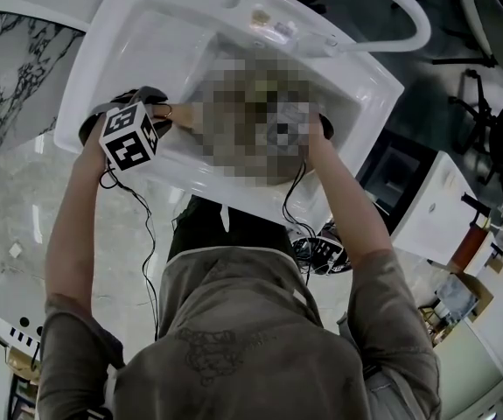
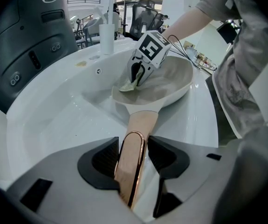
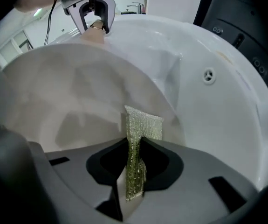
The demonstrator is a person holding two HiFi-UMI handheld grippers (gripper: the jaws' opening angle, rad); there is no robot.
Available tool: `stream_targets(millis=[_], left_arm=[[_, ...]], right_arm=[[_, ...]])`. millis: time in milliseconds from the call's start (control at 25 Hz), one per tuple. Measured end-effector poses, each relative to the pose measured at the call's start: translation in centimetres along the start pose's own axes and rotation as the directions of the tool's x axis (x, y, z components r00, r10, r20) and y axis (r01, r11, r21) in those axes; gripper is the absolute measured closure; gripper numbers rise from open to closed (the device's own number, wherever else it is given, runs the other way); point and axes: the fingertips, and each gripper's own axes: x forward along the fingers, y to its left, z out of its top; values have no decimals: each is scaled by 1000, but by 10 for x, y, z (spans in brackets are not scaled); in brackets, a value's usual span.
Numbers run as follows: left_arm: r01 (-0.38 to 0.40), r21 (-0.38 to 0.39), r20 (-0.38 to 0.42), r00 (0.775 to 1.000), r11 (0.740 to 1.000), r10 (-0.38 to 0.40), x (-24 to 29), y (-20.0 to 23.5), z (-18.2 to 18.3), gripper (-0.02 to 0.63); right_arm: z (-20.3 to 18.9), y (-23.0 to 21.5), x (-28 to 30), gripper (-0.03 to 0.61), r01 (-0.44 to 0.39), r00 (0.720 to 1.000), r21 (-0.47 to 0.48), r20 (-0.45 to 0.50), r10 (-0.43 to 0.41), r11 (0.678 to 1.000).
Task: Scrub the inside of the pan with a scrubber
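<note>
A beige pan (image 2: 171, 80) lies tilted in the white sink (image 2: 54, 111). My left gripper (image 2: 133, 146) is shut on the pan's copper-edged handle (image 2: 133, 157) at the sink's near rim. In the head view the left gripper (image 1: 162, 116) sits at the sink's left side, and a mosaic patch covers the pan. My right gripper (image 3: 134, 153) is shut on a green glittery scrubber (image 3: 140, 125). The scrubber's tip rests against the pan's inside wall (image 3: 78, 92). In the left gripper view the right gripper (image 2: 137, 76) presses the scrubber (image 2: 128, 86) into the pan's far left side.
A white arched faucet (image 1: 400, 11) stands at the sink's back. A white cylinder (image 2: 106, 37) sits on the sink's far rim beside a dark grey machine (image 2: 31, 45). An overflow hole (image 3: 209, 75) marks the sink wall. Cables (image 1: 150, 234) hang from the grippers.
</note>
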Motion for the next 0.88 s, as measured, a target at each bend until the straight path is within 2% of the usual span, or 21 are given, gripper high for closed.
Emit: stream_targets(millis=[80, 160, 320, 400, 480, 560, 680, 880], left_arm=[[0, 0, 0, 1000, 1000, 0, 0, 0, 0, 410], [1, 1, 1, 1000, 1000, -1, 0, 0, 0, 410], [-1, 2, 7, 1000, 1000, 1, 0, 0, 2, 410], [0, 5, 8, 1000, 1000, 0, 1, 0, 2, 410], [0, 5, 5, 1000, 1000, 0, 1, 0, 0, 410], [-4, 2, 3, 1000, 1000, 4, 0, 0, -1, 410], [-4, 3, 3, 1000, 1000, 4, -1, 0, 1, 410], [-2, 3, 4, 1000, 1000, 2, 0, -1, 0, 410]], right_arm=[[-9, 24, 2, 489, -113, 992, 6, -50, 113, 994], [-19, 47, 1, 492, -215, 971, 22, -101, 216, 976], [-26, 65, -18, 495, -325, 935, 51, -131, 329, 944], [-27, 73, -29, 495, -393, 908, 58, -131, 398, 918], [-24, 85, -38, 495, -465, 876, 23, -131, 464, 885], [-25, 99, -51, 495, -546, 829, 10, -136, 542, 837], [-26, 121, -76, 495, -667, 737, 41, -111, 667, 744], [-20, 141, -97, 499, -780, 617, 104, -42, 786, 617]])
